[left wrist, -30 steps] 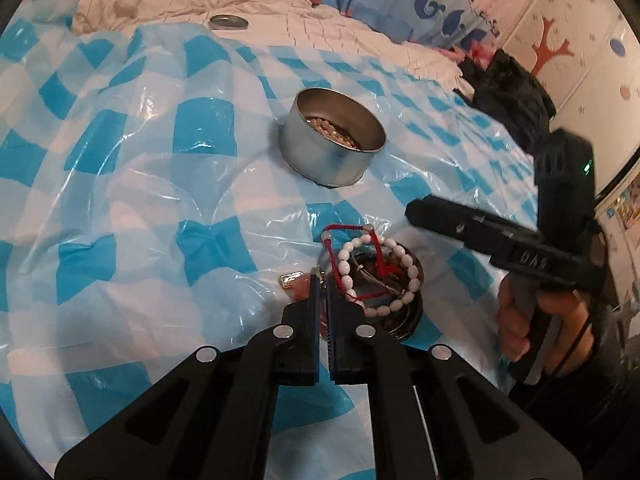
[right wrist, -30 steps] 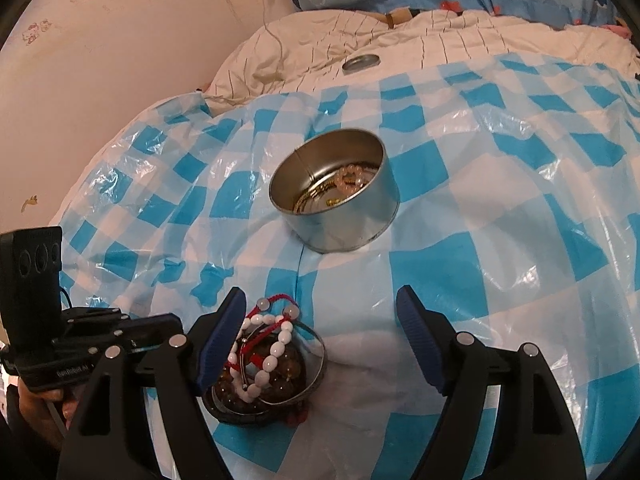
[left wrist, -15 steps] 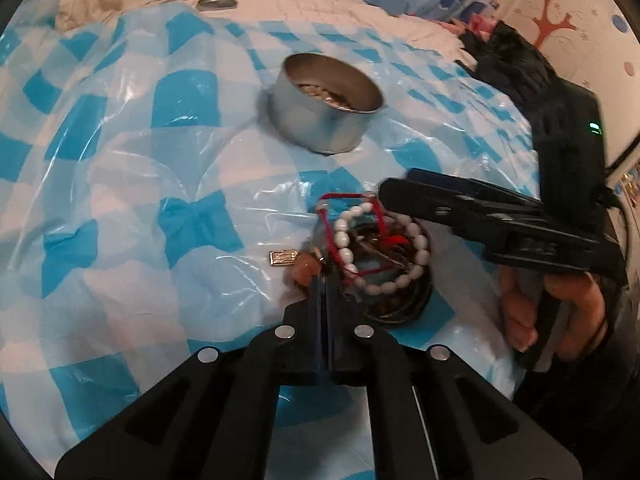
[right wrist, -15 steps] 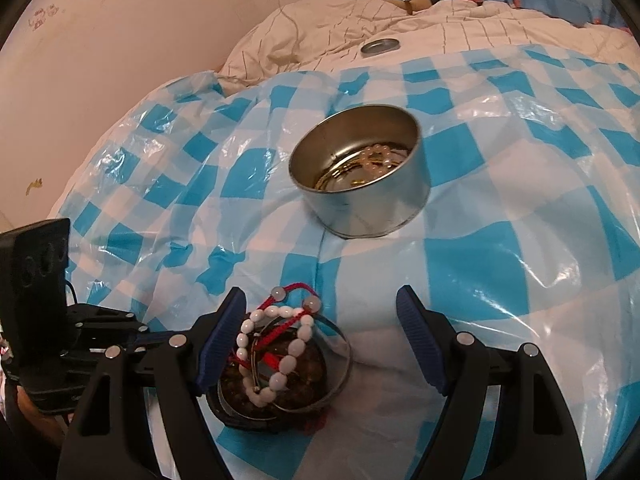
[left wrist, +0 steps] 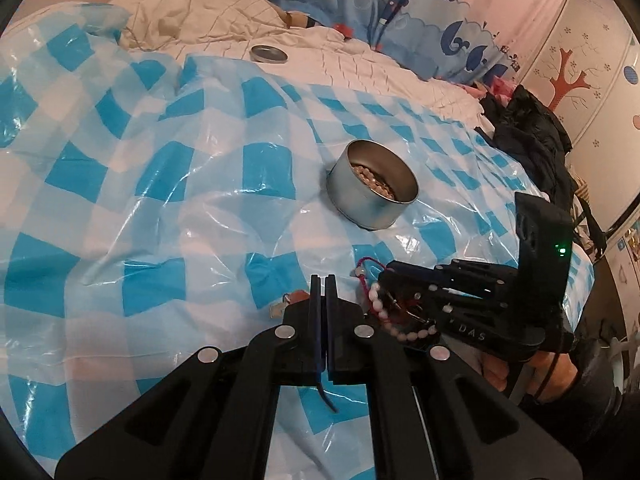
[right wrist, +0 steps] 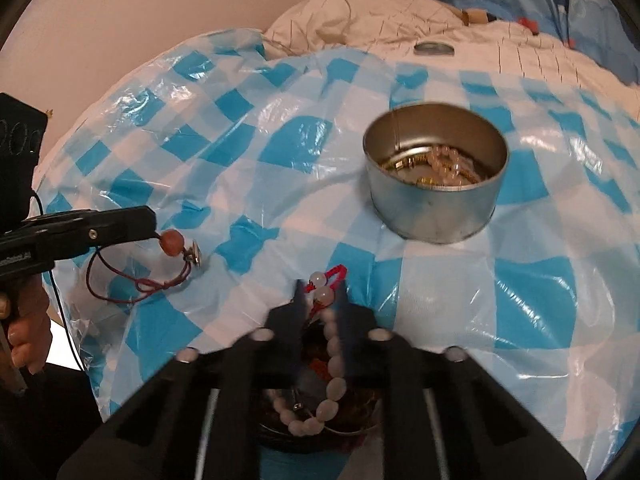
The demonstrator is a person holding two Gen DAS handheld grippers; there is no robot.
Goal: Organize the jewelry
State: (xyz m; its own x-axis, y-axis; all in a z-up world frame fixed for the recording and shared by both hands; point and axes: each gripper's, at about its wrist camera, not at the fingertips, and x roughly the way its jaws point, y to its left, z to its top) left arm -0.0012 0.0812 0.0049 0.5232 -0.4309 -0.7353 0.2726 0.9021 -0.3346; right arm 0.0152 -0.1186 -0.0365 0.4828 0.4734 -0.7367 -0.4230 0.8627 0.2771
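My left gripper (left wrist: pixel 324 279) is shut on a dark red cord (right wrist: pixel 132 285) that carries an orange bead (right wrist: pixel 172 242) and a small metal charm (right wrist: pixel 196 258). The cord hangs from its tip just above the sheet. My right gripper (right wrist: pixel 320 294) is closing its jaws on a white bead bracelet (right wrist: pixel 332 354) with a red cord loop (right wrist: pixel 334 271), and the beads sit between the pads. Under it, a dark round dish (right wrist: pixel 360 434) holds more bracelets. Beyond stands an open metal tin (right wrist: pixel 436 176) with jewelry inside, also in the left wrist view (left wrist: pixel 372 188).
A blue and white checked plastic sheet (left wrist: pixel 160 184) covers the bed. A round tin lid (left wrist: pixel 268 54) lies on the cream quilt at the back. Dark clothing (left wrist: pixel 532 140) is piled at the right edge. A bare wall stands left in the right wrist view.
The right gripper's jaws went from wide apart to nearly together around the white bead bracelet. The left gripper rose and drew away from the dish, carrying the cord with its orange bead.
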